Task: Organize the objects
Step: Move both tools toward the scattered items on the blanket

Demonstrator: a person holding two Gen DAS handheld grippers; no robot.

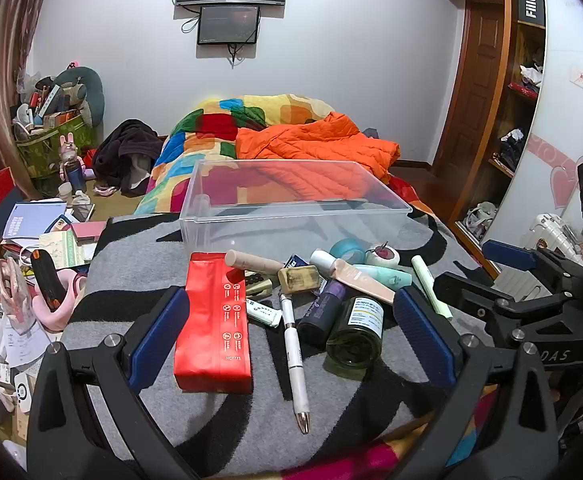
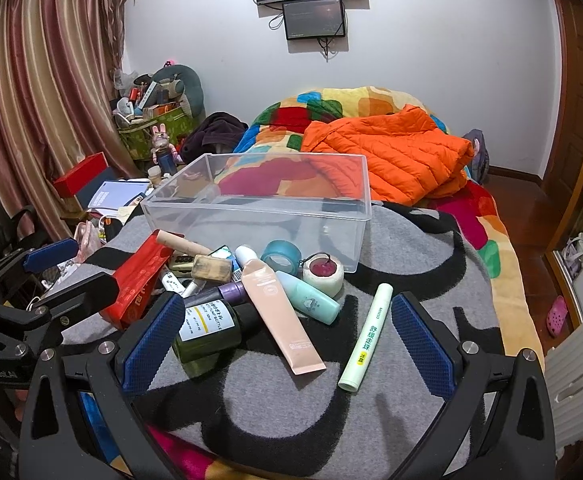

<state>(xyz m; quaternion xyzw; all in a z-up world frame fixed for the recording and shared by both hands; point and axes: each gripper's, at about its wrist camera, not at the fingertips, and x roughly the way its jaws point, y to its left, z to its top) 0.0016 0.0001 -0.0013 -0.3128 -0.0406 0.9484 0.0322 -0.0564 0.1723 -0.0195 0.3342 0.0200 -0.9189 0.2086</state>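
Note:
A clear plastic bin (image 1: 291, 196) (image 2: 259, 208) stands empty on a grey and black blanket (image 1: 131, 280). In front of it lies a heap of small items: a red foil pouch (image 1: 211, 320) (image 2: 139, 280), a white pen (image 1: 295, 356), a dark green jar (image 1: 357, 330) (image 2: 207, 330), a peach tube (image 2: 279, 320), a teal bottle (image 2: 309, 298), a pale green stick (image 2: 367, 336), a tape roll (image 2: 279, 254). My left gripper (image 1: 291, 336) hovers open above the pouch, pen and jar. My right gripper (image 2: 287, 344) hovers open above the peach tube and green stick. Neither holds anything.
An orange jacket (image 1: 315, 148) and a multicoloured quilt (image 1: 219, 124) lie behind the bin. Books, boxes and clutter (image 1: 43, 240) crowd the left side. A wooden wardrobe (image 1: 503, 120) stands at the right. The right gripper's fingers (image 1: 507, 256) show in the left wrist view.

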